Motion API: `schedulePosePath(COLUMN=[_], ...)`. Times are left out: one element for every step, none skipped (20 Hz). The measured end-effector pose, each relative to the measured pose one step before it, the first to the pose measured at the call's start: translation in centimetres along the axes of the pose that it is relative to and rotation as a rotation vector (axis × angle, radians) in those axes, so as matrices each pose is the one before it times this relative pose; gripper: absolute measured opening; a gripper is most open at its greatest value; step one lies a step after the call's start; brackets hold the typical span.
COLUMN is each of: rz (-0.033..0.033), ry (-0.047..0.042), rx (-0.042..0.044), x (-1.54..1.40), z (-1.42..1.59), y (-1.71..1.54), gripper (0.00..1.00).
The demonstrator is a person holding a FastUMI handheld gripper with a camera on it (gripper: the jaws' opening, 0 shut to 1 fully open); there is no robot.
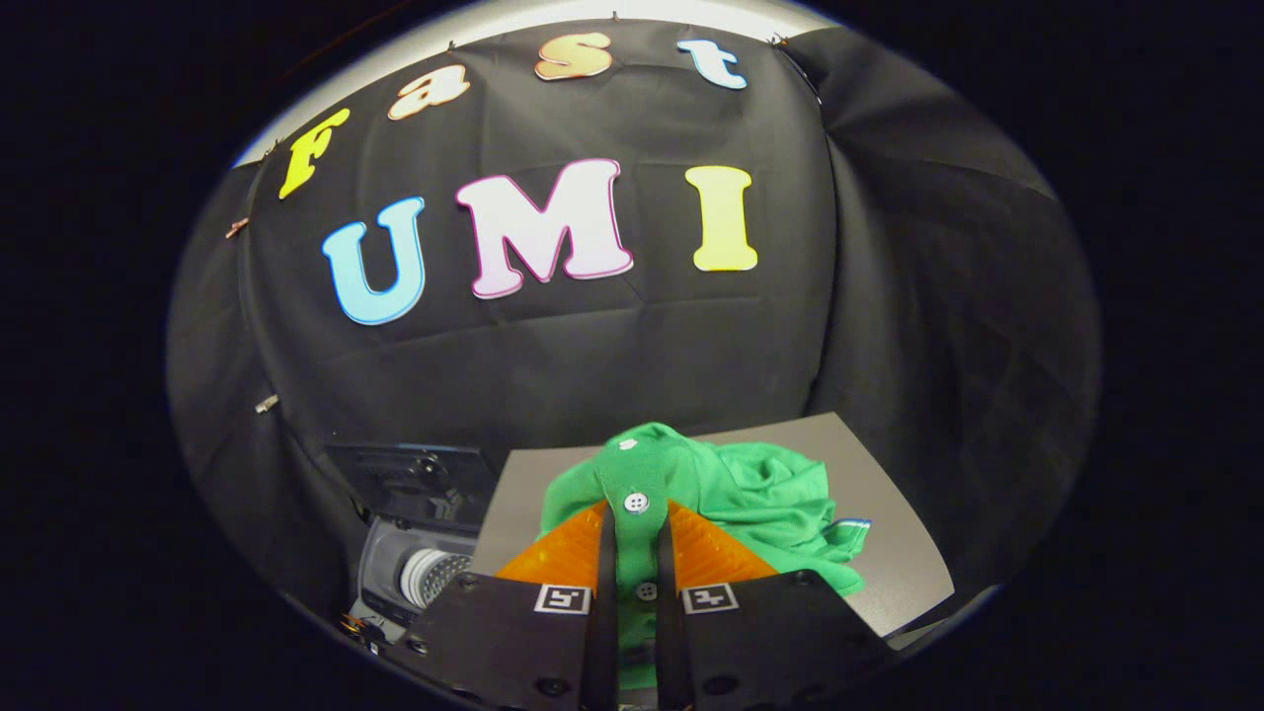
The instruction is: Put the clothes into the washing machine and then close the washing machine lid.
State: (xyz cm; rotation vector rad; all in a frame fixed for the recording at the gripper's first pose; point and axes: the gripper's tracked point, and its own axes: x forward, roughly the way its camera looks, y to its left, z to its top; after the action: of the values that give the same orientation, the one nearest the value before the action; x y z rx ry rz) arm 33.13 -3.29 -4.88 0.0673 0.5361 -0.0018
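A green shirt (760, 504) with white buttons lies bunched on a grey table (889, 553). My gripper (635, 528) is shut on the shirt's buttoned placket, which stands pinched between the two fingers and is lifted a little above the rest of the cloth. The remaining fabric trails to the right of the fingers onto the table. To the left of the table and lower down stands the washing machine (415, 573), its dark lid (415, 479) raised and the pale drum showing inside.
The table's left edge borders the washing machine opening. Black cloth walls close in behind and on both sides. Bare grey tabletop shows to the right of the shirt.
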Motion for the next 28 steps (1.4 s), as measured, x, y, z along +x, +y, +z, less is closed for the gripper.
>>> schedulePosePath(rz=[0.01928, 0.00384, -0.00297, 0.00434, 0.00362, 0.00494, 0.00594, 0.00729, 0.00826, 0.01214, 0.01065, 0.01061, 0.00843, 0.01077, 0.01209, 0.00794, 0.01193, 0.01519, 0.01771, 0.01241, 0.01649, 0.01077, 0.01642, 0.01125, 0.01055, 0.00823, 0.00848, 0.01313], ry=[-0.01841, -0.01007, -0.00839, -0.00965, -0.00984, -0.00638, -0.00762, -0.00909, -0.00974, -0.00755, -0.00638, -0.00317, -0.00718, -0.00267, -0.00122, 0.00146, 0.00375, 0.00466, 0.00489, 0.00223, 0.00112, 0.00139, 0.00246, 0.00446, 0.0064, 0.00725, 0.00914, 0.00587], rx=[-0.00005, -0.01269, -0.01235, -0.00666, 0.00159, 0.00201, 0.00226, -0.00121, -0.0028, -0.00416, -0.00587, -0.00876, -0.00778, -0.00572, -0.00192, 0.00274, 0.00772, 0.01064, 0.00672, -0.00113, -0.00604, -0.00667, -0.00645, -0.0057, -0.00633, -0.002, 0.00137, 0.00879], x=[-0.638, -0.645, -0.461, -0.609, -0.52, -0.489, -0.423, -0.47, -0.29, -0.369, -0.281, -0.214, -0.155, 0.03, -0.064, 0.055, 0.16, 0.114, 0.279, 0.223, 0.274, 0.313, 0.363, 0.402, 0.667, 0.576, 0.6, 0.33], z=[1.192, 0.731, 0.837, 0.757, 0.72, 0.605, 0.643, 0.552, 0.537, 0.404, 0.486, 0.269, 0.416, 0.303, 0.08, -0.121, -0.082, -0.191, -0.238, -0.289, -0.259, -0.23, -0.301, -0.373, -0.618, -0.417, -0.462, -0.54], y=[1.296, 0.739, 0.644, 0.768, 0.894, 0.819, 0.921, 0.975, 1.234, 0.922, 1.177, 1.013, 1.104, 1.04, 1.184, 0.883, 1.109, 1.268, 1.416, 1.109, 1.431, 1.109, 1.403, 1.112, 1.142, 0.88, 0.983, 0.907], gripper=[0.19, 0.19, 0.19, 0.19, 0.19, 0.19, 0.19, 0.19, 0.19, 0.19, 0.19, 0.19, 0.19, 0.19, 0.19, 0.19, 0.19, 0.19, 0.19, 0.19, 0.19, 0.19, 0.19, 0.19, 0.19, 0.19, 0.19, 0.19])
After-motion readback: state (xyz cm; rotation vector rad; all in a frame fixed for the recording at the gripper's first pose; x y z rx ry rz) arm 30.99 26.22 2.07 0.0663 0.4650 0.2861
